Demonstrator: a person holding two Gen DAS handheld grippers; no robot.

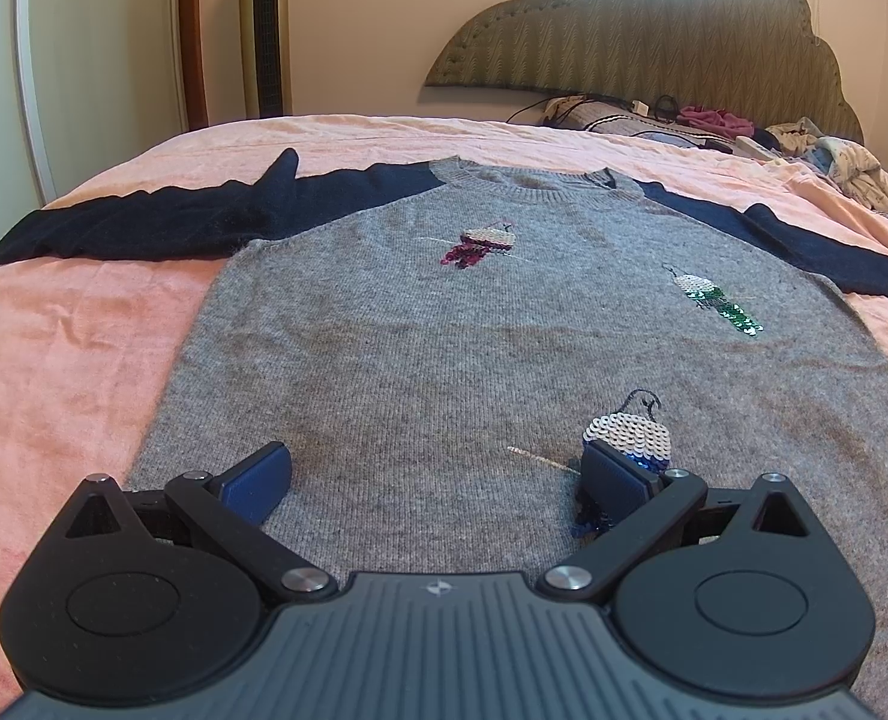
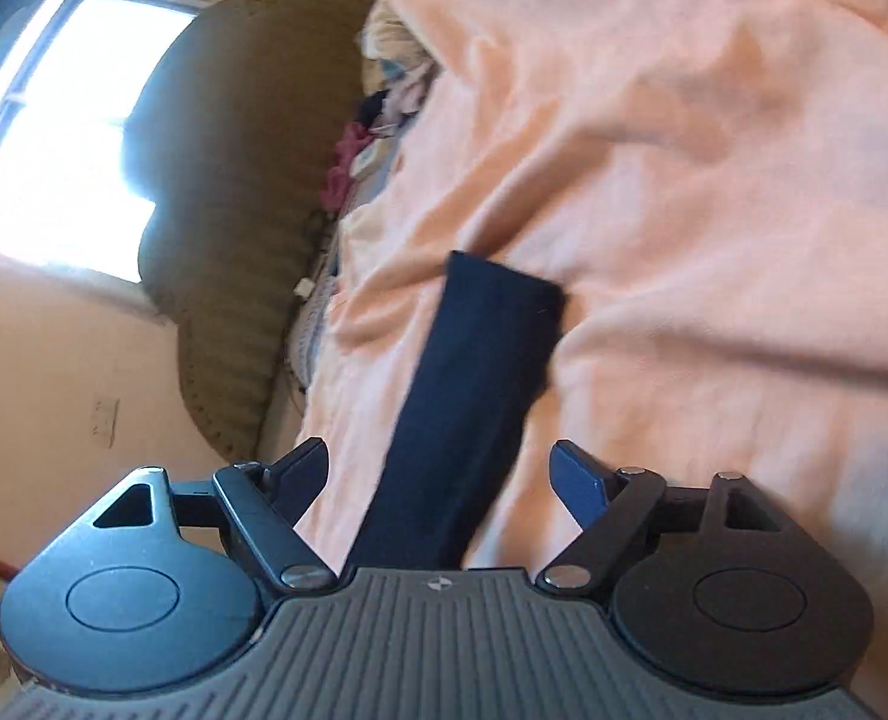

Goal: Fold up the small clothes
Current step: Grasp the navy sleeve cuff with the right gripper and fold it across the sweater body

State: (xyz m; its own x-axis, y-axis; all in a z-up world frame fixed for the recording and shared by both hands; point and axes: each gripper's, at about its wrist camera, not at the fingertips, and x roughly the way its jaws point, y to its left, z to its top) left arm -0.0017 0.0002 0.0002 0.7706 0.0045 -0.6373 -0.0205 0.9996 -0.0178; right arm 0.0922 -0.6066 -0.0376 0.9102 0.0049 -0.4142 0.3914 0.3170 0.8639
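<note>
Presently: sweater (image 1: 444,360) flat on pink bedspread (image 1: 54,360); left gripper (image 1: 438,474) wide above hem, empty; right gripper (image 2: 438,480) open astride navy sleeve (image 2: 480,372); advise pinching near cuff, folding inward squarely.

A bed (image 1: 84,324) under a peach blanket carries a grey sweater (image 1: 444,360) spread flat, clothes (image 1: 804,144) heaped near its headboard.

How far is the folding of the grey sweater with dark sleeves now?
Done: the sweater lies flat, face up, on the pink bedspread. In hand: the right hand-held gripper is open with the right sleeve between its jaws, not pressed. The left hand-held gripper is open over the hem. Left: no fold is visible yet.
</note>
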